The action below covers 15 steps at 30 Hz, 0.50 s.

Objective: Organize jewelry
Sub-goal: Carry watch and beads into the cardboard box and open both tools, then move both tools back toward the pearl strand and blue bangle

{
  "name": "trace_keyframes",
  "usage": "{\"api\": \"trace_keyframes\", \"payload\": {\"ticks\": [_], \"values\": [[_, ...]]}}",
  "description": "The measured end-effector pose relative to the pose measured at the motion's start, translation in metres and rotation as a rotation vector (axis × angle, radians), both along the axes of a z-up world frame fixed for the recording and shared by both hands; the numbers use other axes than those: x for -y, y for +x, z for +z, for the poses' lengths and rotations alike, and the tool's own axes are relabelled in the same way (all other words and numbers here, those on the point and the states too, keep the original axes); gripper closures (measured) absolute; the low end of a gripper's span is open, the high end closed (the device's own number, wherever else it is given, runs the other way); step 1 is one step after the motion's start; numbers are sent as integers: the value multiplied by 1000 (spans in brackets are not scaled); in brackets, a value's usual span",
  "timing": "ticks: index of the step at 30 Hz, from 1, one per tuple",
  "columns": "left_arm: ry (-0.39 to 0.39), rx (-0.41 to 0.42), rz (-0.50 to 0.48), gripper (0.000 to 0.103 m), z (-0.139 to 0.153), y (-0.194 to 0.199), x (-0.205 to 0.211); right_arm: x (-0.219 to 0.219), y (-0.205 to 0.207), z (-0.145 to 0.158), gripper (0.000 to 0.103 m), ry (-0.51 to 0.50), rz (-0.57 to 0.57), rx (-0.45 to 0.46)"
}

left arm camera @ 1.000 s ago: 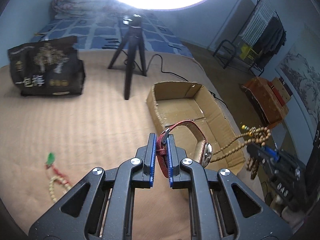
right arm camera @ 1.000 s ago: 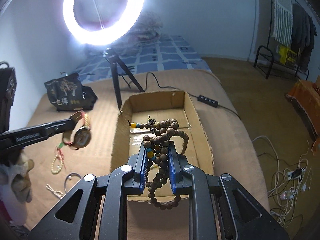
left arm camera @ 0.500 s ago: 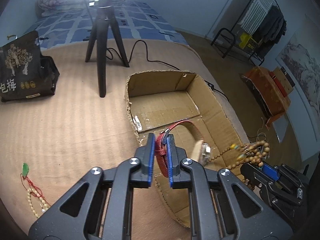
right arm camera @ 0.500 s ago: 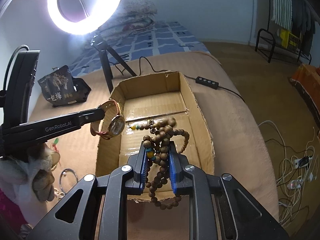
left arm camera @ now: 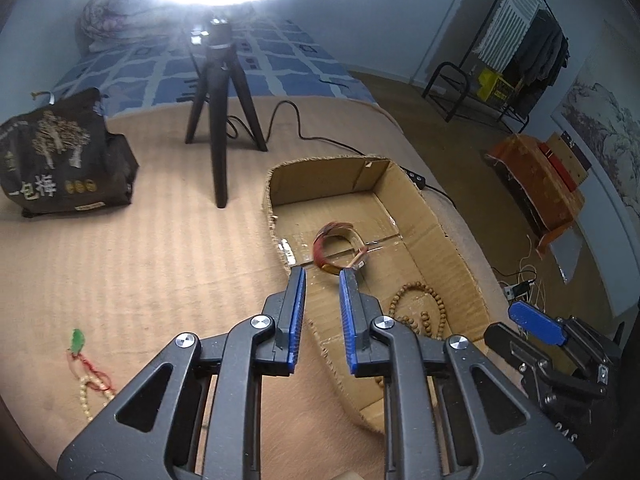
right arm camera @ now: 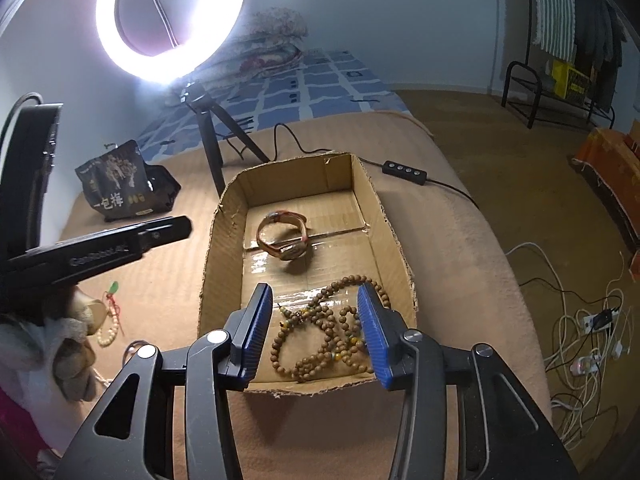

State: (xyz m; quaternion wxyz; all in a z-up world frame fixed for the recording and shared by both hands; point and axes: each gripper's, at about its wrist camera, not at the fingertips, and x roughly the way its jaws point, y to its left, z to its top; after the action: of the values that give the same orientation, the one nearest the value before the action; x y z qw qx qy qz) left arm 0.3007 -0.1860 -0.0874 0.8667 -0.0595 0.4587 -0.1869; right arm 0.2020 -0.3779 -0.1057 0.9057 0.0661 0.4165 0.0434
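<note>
- A dark snack bag (left arm camera: 64, 156) stands at the far left on the tan bedspread (left arm camera: 152, 248), well apart from the box.
- Near the left edge, a pale bead string with a red cord and a green pendant (left arm camera: 86, 364) lies on the bedspread, outside the box; the right wrist view shows it too (right arm camera: 112, 312), partly hidden by the person's gloved hand.
- The tripod (left arm camera: 218, 120) of a ring light (right arm camera: 168, 20) stands between the bag and the box, its cable trailing off to the right.
- The left gripper (left arm camera: 322, 312) hovers over the near left wall of the cardboard box (left arm camera: 280, 184) — its blue-padded fingers are spread and hold nothing.
- A watch (left arm camera: 340, 246) with a reddish-brown strap lies on the box floor, just past the left gripper's tips; the right wrist view shows it (right arm camera: 284, 236) in the middle of the box.
- A brown bead necklace (right arm camera: 328, 328) lies coiled in a loose heap at the near end of the box, closer to the cameras than the watch and apart from it.
- The right gripper (right arm camera: 320, 328) hangs above that heap with its fingers wide apart — the beads show between them, not pinched.
- A rack of clothes (left arm camera: 516, 48) stands at the far right by the wall.
</note>
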Motion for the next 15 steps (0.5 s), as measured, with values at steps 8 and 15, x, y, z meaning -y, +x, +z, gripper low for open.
{"api": "trace_keyframes", "payload": {"ticks": [8, 15], "values": [[12, 48, 18, 87, 27, -29, -27, -5, -19, 20, 60, -36, 3, 44], [37, 165, 57, 32, 57, -71, -72, -14, -43, 40, 40, -74, 16, 107]]}}
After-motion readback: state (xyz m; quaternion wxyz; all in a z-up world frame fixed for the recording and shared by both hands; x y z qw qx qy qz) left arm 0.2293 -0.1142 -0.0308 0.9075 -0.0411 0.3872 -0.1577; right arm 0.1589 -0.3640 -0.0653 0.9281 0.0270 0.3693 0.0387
